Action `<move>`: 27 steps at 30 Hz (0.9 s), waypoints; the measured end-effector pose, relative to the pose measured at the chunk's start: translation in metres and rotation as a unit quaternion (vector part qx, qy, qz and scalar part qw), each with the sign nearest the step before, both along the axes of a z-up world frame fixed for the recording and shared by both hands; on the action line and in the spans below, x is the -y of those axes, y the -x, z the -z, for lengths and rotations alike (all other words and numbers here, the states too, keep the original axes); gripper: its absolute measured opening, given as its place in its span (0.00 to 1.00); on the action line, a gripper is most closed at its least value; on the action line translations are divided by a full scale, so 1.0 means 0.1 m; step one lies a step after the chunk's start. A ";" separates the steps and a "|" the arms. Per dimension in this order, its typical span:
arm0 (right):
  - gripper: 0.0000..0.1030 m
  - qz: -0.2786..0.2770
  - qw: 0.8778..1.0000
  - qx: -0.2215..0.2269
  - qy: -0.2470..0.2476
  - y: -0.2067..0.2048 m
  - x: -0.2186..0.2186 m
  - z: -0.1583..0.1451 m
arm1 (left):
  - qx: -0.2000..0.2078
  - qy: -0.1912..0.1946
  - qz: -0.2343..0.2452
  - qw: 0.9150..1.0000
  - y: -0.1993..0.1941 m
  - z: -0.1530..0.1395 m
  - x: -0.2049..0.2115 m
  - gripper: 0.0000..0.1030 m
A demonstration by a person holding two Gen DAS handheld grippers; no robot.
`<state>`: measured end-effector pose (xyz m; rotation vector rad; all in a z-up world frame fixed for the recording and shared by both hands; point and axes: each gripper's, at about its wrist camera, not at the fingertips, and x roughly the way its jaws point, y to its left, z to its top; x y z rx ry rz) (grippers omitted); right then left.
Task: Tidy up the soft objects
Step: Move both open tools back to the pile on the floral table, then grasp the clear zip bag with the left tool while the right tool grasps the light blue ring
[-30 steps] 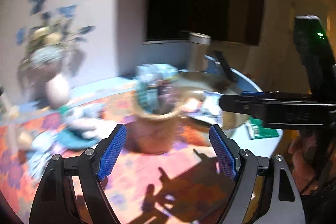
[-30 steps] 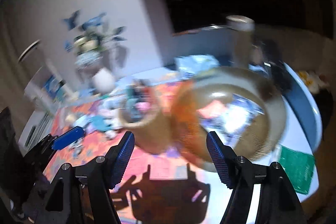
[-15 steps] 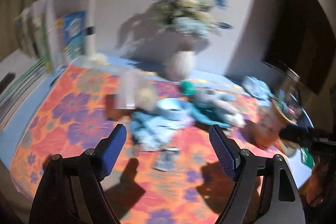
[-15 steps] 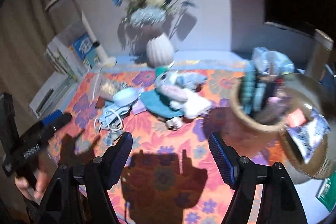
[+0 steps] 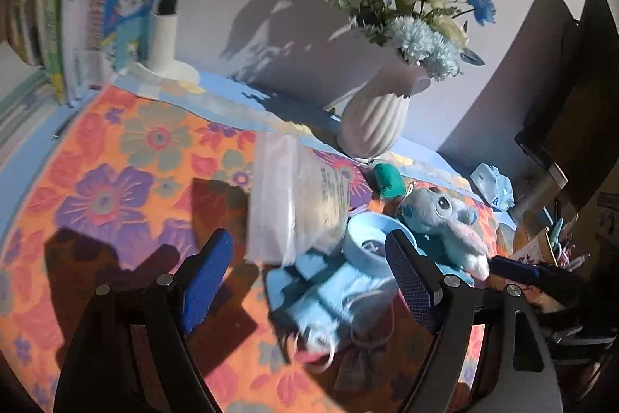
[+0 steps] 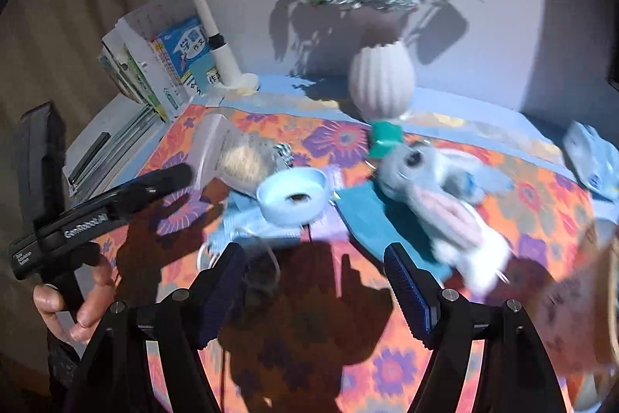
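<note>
A: Where does the plush toy (image 5: 445, 219) lie, and what could go wrong?

B: It lies on the floral desk (image 5: 127, 157), on a teal cloth (image 6: 367, 219), touching a blue bowl (image 6: 294, 196). Both grippers, left gripper (image 5: 309, 281) and right gripper (image 6: 315, 291), hang spread and empty above the pile. A closing gripper may snag the white cord (image 6: 271, 258) or tip the bowl, judging by how tightly things overlap.

A: Counts?

B: One plush toy, one bowl, one clear bag (image 5: 298, 200), one ribbed vase (image 6: 381, 80), two grippers.

Both wrist views angled down, sharing plush toy (image 5: 445, 215) (image 6: 425, 180), vase (image 5: 373, 120) (image 6: 381, 78).
</note>
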<state>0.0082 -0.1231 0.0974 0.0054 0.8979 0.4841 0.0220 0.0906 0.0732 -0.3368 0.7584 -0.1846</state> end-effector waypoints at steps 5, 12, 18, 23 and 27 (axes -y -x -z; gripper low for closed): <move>0.71 -0.020 1.000 -0.011 -0.001 -0.30 -0.22 0.21 | -0.022 0.015 0.014 1.000 -0.29 0.18 0.06 0.78; 0.71 -0.044 0.999 0.003 0.018 -0.53 -0.47 0.35 | -0.024 0.027 0.015 0.999 -0.46 0.28 0.07 0.74; 0.71 -0.052 0.997 0.012 0.049 -0.60 -0.65 0.44 | -0.026 0.021 0.015 0.999 -0.50 0.30 0.07 0.51; 0.56 -0.048 0.997 0.023 0.065 -0.60 -0.65 0.44 | -0.024 0.024 0.017 0.999 -0.48 0.28 0.07 0.39; 0.52 -0.040 0.997 0.030 0.055 -0.56 -0.58 0.38 | -0.013 0.027 0.007 1.000 -0.41 0.20 0.06 0.37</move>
